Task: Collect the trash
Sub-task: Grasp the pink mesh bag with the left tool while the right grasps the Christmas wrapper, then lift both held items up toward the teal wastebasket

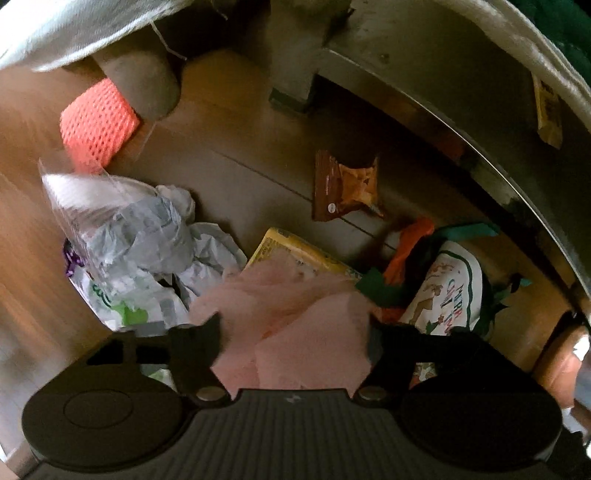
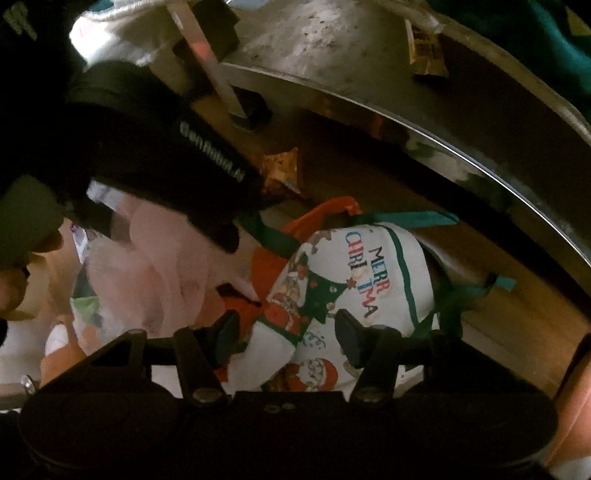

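Observation:
My left gripper point(image 1: 293, 325) has its fingers wide apart with crumpled pink tissue paper point(image 1: 295, 321) lying between them; it does not look clamped. Beside it on the wooden floor lie grey and white plastic bags point(image 1: 147, 236), a yellow packet point(image 1: 295, 251) and a brown snack wrapper point(image 1: 343, 184). My right gripper point(image 2: 286, 332) is open over a white "Merry Christmas" printed bag point(image 2: 354, 280) with green and orange handles. The left gripper's black body point(image 2: 166, 155) shows at upper left in the right wrist view, over the pink tissue point(image 2: 155, 266).
An orange mesh roll point(image 1: 98, 123) lies at the left by a grey furniture leg point(image 1: 140, 81). A metal-edged bed or sofa base point(image 1: 480, 140) curves along the right; a tan tag point(image 1: 548, 107) hangs from it. White fabric point(image 1: 74, 29) hangs at top left.

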{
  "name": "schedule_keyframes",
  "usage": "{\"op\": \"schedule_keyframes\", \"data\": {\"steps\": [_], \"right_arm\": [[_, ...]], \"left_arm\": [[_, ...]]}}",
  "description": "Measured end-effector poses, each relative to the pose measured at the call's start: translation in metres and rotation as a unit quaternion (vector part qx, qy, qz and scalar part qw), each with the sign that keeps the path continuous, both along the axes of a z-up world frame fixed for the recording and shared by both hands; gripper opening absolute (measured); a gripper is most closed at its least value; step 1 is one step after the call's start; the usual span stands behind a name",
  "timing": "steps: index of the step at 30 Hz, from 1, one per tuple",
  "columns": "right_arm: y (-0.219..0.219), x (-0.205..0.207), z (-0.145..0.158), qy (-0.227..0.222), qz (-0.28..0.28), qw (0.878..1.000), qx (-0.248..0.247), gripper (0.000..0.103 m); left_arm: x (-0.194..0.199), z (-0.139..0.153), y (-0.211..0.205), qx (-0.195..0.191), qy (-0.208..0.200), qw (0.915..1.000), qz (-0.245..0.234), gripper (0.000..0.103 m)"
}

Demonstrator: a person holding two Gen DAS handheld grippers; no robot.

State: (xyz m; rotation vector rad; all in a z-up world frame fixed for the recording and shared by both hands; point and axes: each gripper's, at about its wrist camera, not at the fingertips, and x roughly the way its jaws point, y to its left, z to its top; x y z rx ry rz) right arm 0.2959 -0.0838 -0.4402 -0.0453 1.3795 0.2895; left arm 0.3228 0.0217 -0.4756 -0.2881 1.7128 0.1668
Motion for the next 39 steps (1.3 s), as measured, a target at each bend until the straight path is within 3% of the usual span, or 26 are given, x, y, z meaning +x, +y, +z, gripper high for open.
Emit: {"op": "schedule_keyframes", "data": {"steps": [1, 7, 14, 24, 32, 36, 39], "right_arm": [[0.0, 0.0, 0.001, 0.001, 0.002, 1.0, -0.003, 0.005], [-0.007, 0.003, 0.017, -0.001, -0.019, 1.0, -0.007, 0.006], [-0.023, -0.006, 0.066, -0.028, -0.035, 0.999, -0.009, 0.006], [-0.045, -0.044, 0.166, -0.068, -0.07, 0.994, 0.043, 0.005], [-0.05, -0.103, 0.269, -0.157, -0.045, 0.983, 0.08, 0.005], [-0.059, -0.125, 0.32, -0.203, -0.047, 0.973, 0.102, 0.005], [-0.061, -0.139, 0.36, -0.246, -0.037, 0.962, 0.109, 0.005]], "left_arm": [[-0.001, 0.001, 0.001, -0.004, 0.0, 1.0, 0.005, 0.051], [-0.006, 0.017, 0.002, -0.008, 0.005, 0.9997, 0.021, 0.025], [-0.029, 0.065, -0.003, -0.01, -0.012, 0.9988, 0.046, 0.02], [-0.077, 0.177, -0.006, -0.021, -0.091, 0.9935, 0.065, 0.02], [-0.125, 0.278, -0.004, -0.041, -0.186, 0.9803, 0.051, 0.02], [-0.143, 0.328, -0.004, -0.044, -0.238, 0.9694, 0.039, 0.02], [-0.153, 0.368, -0.004, -0.051, -0.285, 0.9567, 0.032, 0.02]]}}
